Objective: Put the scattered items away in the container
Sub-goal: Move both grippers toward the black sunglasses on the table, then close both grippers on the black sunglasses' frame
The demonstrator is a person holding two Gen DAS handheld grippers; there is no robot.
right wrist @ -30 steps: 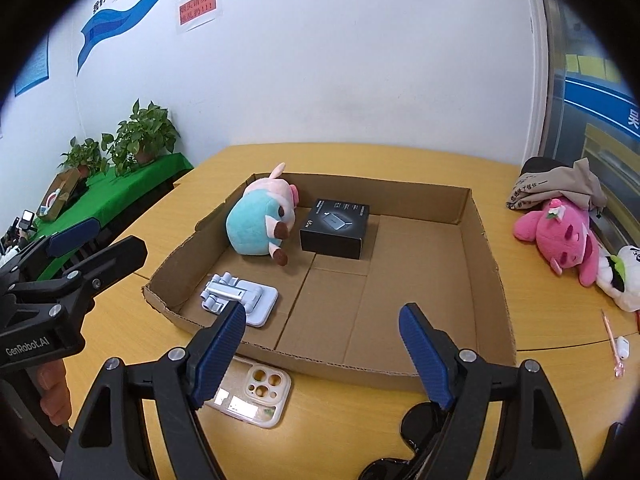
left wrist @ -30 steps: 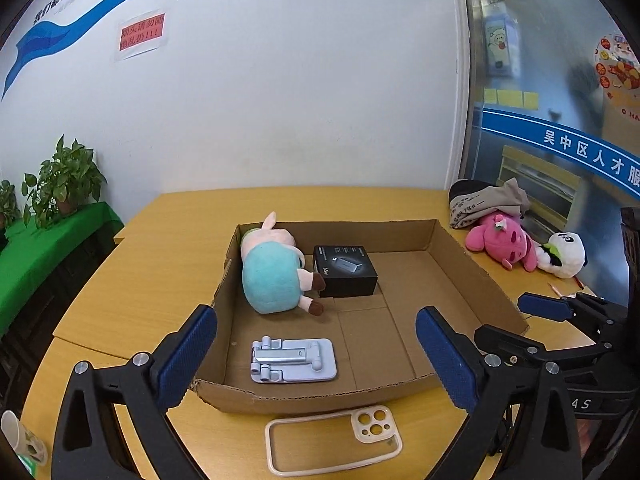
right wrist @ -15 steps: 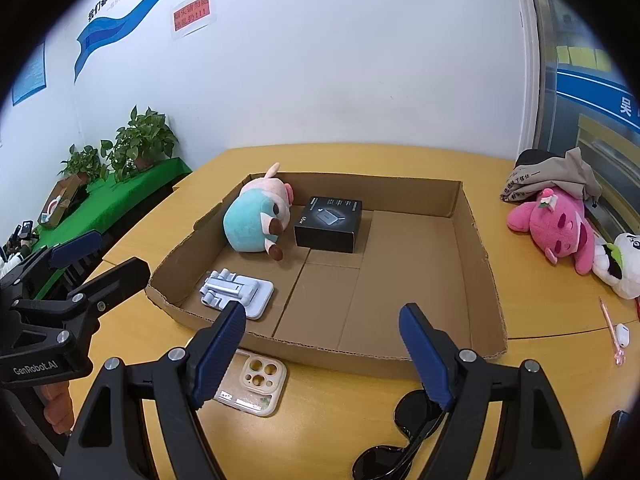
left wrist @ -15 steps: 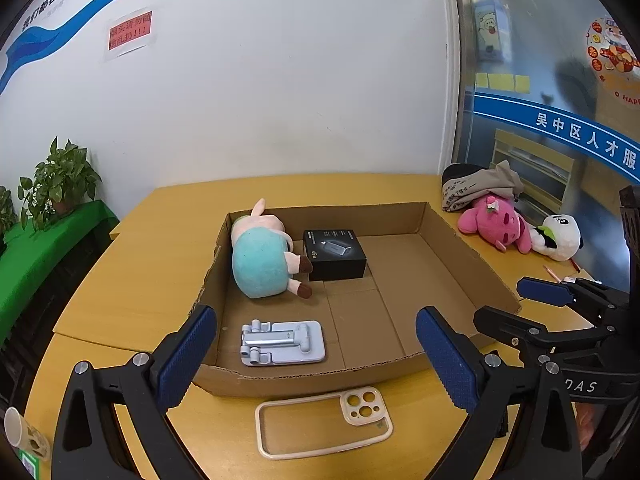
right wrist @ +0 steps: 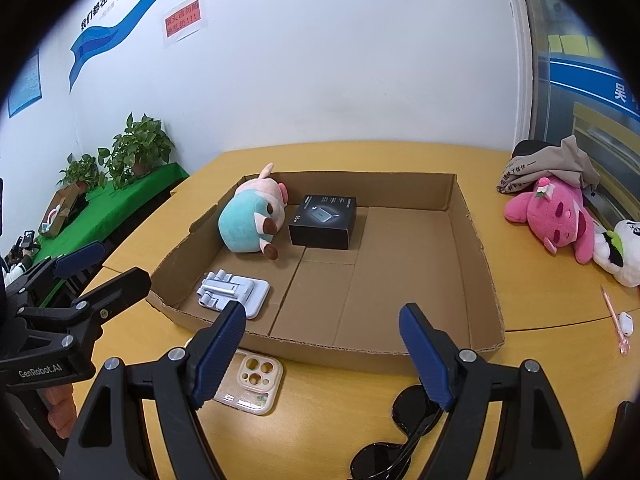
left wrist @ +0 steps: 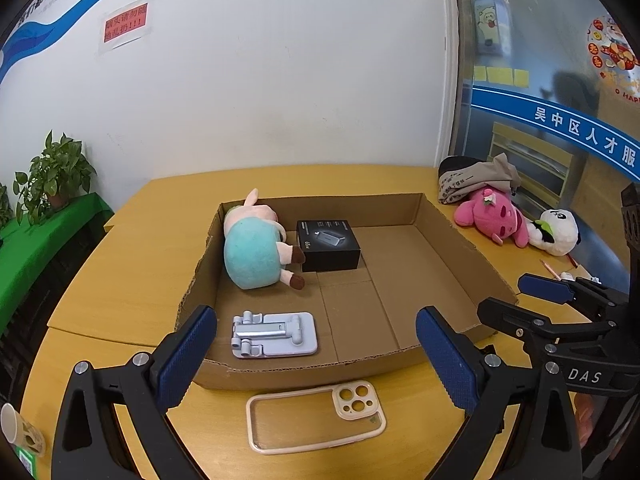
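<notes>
A shallow cardboard box (left wrist: 304,372) (right wrist: 472,240) lies on the yellow table. Inside it are a teal and pink plush pig (left wrist: 250,256) (right wrist: 244,228), a black carton (left wrist: 328,244) (right wrist: 324,220) and a grey phone stand (left wrist: 274,334) (right wrist: 236,290). A cream phone case (left wrist: 316,420) (right wrist: 252,384) lies outside the box's near wall. Black sunglasses (right wrist: 404,428) lie to the case's right. My left gripper (left wrist: 316,344) hangs open over the case and the near wall. My right gripper (right wrist: 322,316) is open too, above the sunglasses. Neither holds anything.
A pink plush (right wrist: 548,216), a panda plush (right wrist: 620,252) and a grey cloth bundle (left wrist: 476,180) sit on the table right of the box. A pink pen (right wrist: 614,316) lies near them. A paper cup (left wrist: 16,428) stands at the near left. Potted plants (right wrist: 136,152) line a green shelf.
Both grippers hold almost still with their jaws at the same width. Nothing on the table has moved.
</notes>
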